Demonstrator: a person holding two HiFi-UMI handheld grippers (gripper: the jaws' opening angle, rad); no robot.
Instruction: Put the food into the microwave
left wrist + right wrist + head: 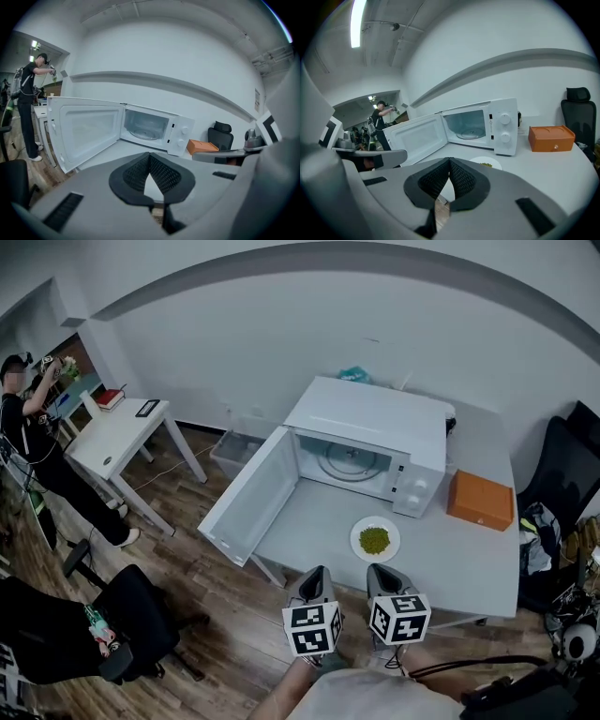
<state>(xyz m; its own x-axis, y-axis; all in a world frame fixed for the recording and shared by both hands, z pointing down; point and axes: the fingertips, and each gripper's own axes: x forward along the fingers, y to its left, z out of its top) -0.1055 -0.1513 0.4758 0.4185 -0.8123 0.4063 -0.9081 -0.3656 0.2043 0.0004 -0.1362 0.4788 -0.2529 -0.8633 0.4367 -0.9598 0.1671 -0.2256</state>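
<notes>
A white plate (pixel 375 539) with green food (pixel 375 540) lies on the grey table (pixel 469 559) in front of the white microwave (pixel 375 432). The microwave door (pixel 246 496) swings wide open to the left, and the glass turntable (pixel 345 460) inside is bare. My left gripper (pixel 315 576) and right gripper (pixel 382 573) hover side by side at the table's near edge, short of the plate, both shut with nothing held. In the right gripper view the plate (pixel 486 163) peeks out just past the shut right gripper (pixel 450 164). The left gripper (pixel 149 157) points toward the open microwave (pixel 157 129).
An orange box (pixel 481 500) sits on the table right of the microwave. A black chair (pixel 562 474) stands at the far right. A small white desk (pixel 112 442) and a person (pixel 42 456) are at the far left, and a dark office chair (pixel 103 624) stands on the wooden floor.
</notes>
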